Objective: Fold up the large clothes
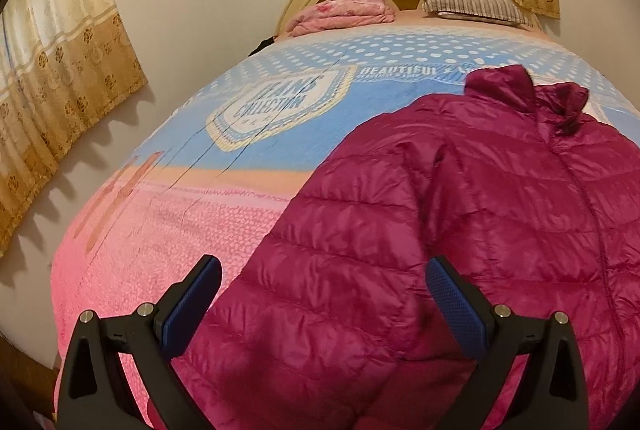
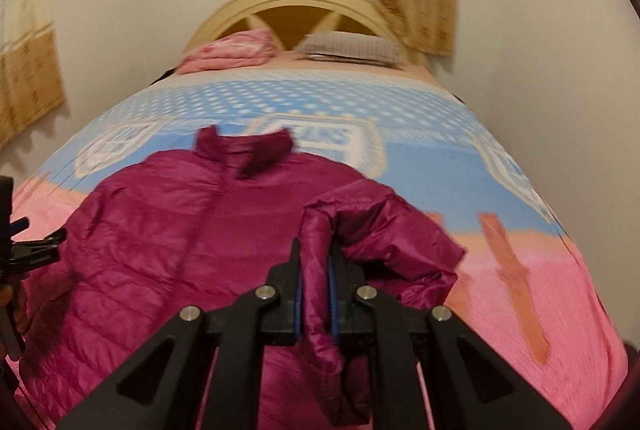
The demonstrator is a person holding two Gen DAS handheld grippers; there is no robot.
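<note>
A magenta quilted puffer jacket (image 1: 460, 214) lies front up on the bed, collar toward the headboard. My left gripper (image 1: 324, 282) is open, its blue-padded fingers either side of the jacket's left sleeve, just above it. In the right wrist view the jacket (image 2: 160, 230) spreads to the left, and my right gripper (image 2: 316, 270) is shut on the jacket's right sleeve (image 2: 380, 230), lifted off the bed and bunched. The left gripper (image 2: 24, 250) shows at that view's left edge.
The bed (image 1: 280, 102) has a blue and pink patterned cover. A folded pink blanket (image 1: 344, 10) and a striped pillow (image 1: 476, 6) lie by the headboard. Curtains (image 1: 60, 70) hang on the left wall. Bare cover lies left of the jacket.
</note>
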